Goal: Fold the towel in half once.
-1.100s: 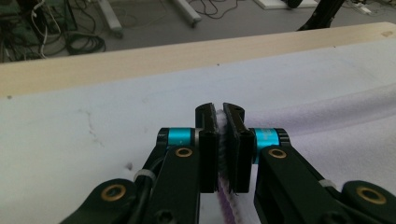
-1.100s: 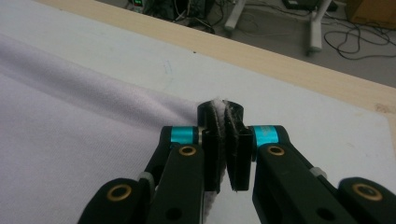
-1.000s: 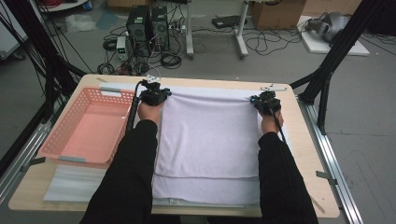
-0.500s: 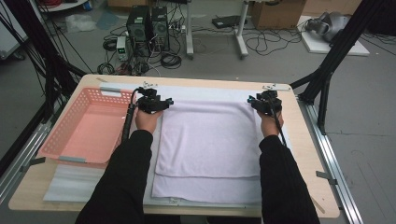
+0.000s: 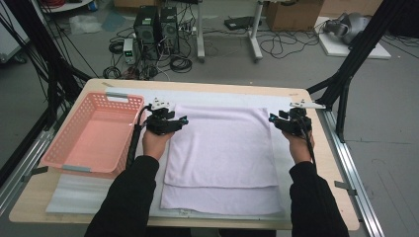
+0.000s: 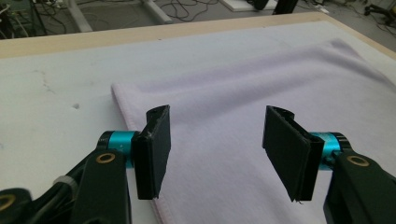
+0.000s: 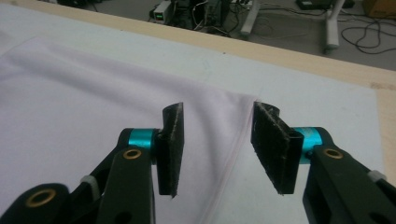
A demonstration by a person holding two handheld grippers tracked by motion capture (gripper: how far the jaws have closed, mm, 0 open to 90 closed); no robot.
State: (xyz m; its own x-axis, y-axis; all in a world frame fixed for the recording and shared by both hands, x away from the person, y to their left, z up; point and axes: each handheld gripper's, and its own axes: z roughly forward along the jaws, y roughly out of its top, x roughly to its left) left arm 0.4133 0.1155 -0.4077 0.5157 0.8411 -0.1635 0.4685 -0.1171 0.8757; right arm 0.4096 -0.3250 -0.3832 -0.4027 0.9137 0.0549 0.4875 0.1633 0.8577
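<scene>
Pink plastic basket (image 5: 96, 133) at the left end of the wooden table (image 5: 323, 163), well left of the folded lilac towel (image 5: 222, 153), resting partly on a white foam mat (image 5: 79, 192). Basket rim close to the left forearm's black sleeve (image 5: 131, 197).

Just right of the basket, left gripper (image 5: 168, 122) (image 6: 215, 142) at the towel's far left corner, held in the left hand (image 5: 157, 142). Jaws parted, having just been opening; nothing pressed between the pads. In the left gripper view, black pads (image 6: 154, 149) apart above the towel (image 6: 261, 93), left pad over the hemmed edge, right pad over the cloth itself, towel corner just ahead of the left pad. White mat (image 6: 60, 107) left of that edge.

Towel spread flat in the middle of the table, folded double, upper layer shorter than the lower, a strip of the lower layer showing along the near edge. Far edge straight, parallel to the table's far side.

At the towel's far right corner, right gripper (image 5: 289, 121) (image 7: 217, 144), held in the right hand (image 5: 299, 145). Jaws likewise parted after just opening, gripping nothing. In the right gripper view, towel (image 7: 84, 102) to the left and below, its right hem running between the pads (image 7: 170, 147), corner ahead of them; bare mat (image 7: 327, 102) right of the hem.

Beyond the table's far side, floor with computer towers (image 5: 155, 29) and loose cables (image 5: 276, 47).
</scene>
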